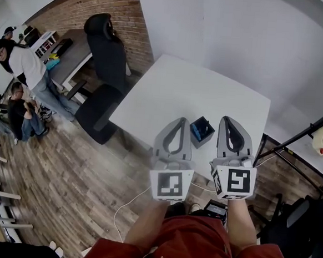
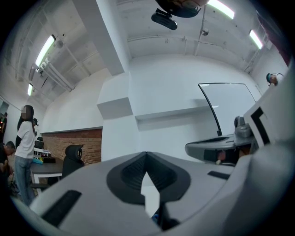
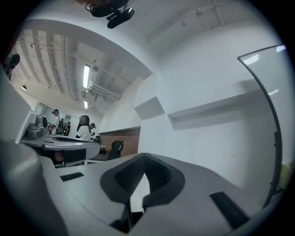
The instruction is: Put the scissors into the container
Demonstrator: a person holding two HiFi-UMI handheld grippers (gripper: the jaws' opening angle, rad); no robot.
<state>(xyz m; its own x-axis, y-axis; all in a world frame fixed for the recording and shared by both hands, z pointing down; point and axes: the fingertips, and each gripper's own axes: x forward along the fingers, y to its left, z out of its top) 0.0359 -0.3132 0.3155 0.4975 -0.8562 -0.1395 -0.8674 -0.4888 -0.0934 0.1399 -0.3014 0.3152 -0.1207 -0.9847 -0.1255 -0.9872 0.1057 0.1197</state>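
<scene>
Left tongs [image 1: 181,120] and right tongs [image 1: 227,120], both closed and empty, flank the blue container [image 1: 196,135] on the tabletop [image 1: 176,88]. The scissors [image 1: 203,125] seem to stand inside already; backing away should avoid nudging it.

table [image 1: 198,89] white | container [image 1: 202,130] dark blue | chair [image 1: 109,49] black | brick wall [image 1: 99,4] reddish brown | shirt [image 1: 197,245] red

Red short-sleeved shirt [image 1: 196,248]; grey tongs [image 1: 180,121] bear black-and-white marker cubes [image 1: 170,185].
</scene>
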